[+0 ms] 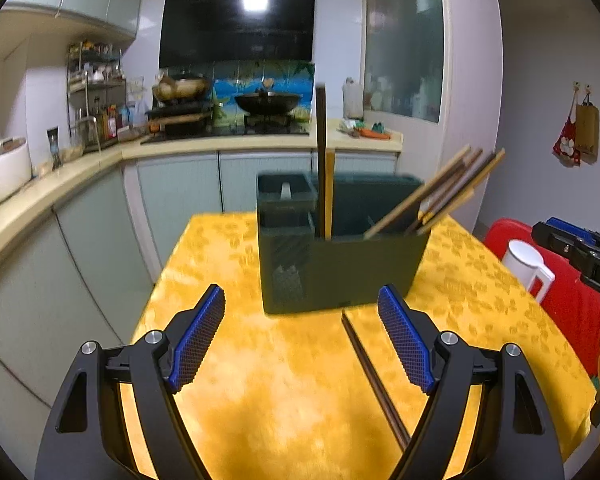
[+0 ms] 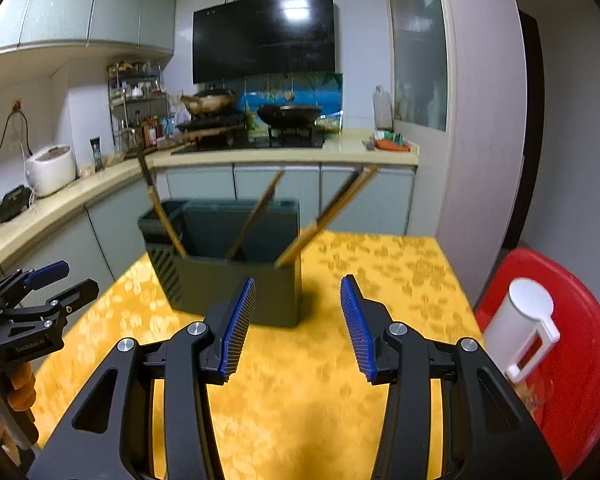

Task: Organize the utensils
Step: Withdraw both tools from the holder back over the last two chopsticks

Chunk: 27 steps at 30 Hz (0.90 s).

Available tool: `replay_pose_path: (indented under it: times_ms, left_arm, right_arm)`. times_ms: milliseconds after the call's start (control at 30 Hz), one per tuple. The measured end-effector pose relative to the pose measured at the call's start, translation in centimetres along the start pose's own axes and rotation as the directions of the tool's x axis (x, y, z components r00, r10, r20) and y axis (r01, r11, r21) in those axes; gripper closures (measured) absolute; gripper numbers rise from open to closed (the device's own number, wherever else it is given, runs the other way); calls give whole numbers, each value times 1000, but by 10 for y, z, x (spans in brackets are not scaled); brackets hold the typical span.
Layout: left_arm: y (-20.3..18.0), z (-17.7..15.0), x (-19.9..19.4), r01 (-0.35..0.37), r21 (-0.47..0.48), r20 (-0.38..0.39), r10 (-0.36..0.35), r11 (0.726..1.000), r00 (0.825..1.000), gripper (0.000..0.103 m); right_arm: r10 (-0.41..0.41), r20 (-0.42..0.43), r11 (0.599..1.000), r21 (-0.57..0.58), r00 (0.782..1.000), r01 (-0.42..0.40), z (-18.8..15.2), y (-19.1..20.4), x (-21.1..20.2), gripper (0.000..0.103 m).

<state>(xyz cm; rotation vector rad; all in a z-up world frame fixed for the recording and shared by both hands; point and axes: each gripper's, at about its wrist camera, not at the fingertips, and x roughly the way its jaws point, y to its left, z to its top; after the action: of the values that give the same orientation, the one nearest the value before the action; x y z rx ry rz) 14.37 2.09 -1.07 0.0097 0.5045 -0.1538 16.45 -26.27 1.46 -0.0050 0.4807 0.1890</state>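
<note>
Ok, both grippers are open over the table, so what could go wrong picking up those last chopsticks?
The loose chopsticks lie flat on the yellow tablecloth, partly under the left gripper's right finger; a pinch could snag cloth or roll them away.

The holder already has chopsticks leaning out; inserting more could knock them or tip the holder.

The white jug sits close beside the right gripper; a wide swing might hit it.

Home kitchen (hob (image 1: 236, 130), range hood (image 1: 236, 24))
</note>
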Motion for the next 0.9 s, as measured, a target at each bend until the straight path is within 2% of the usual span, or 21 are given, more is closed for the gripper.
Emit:
replay_pose_path:
  times_ms: [267,500,900]
  left_arm:
    - [-6,-44,-6,3,3,-48,-3,1000,999,27]
    - [-14,-77,-18,10,9,-74,-10,1000,997,27]
    - [-31,-116,-26,33,39,-100,-29,999,995,27]
  right_arm:
    - [4,-50,1000,1,999,-4,-42,7,-7,59]
    - [-10,-61,1000,6,998,10,-73,14,-19,59]
    - [-14,-85,1000,18,996,16,-100,13,-25,59]
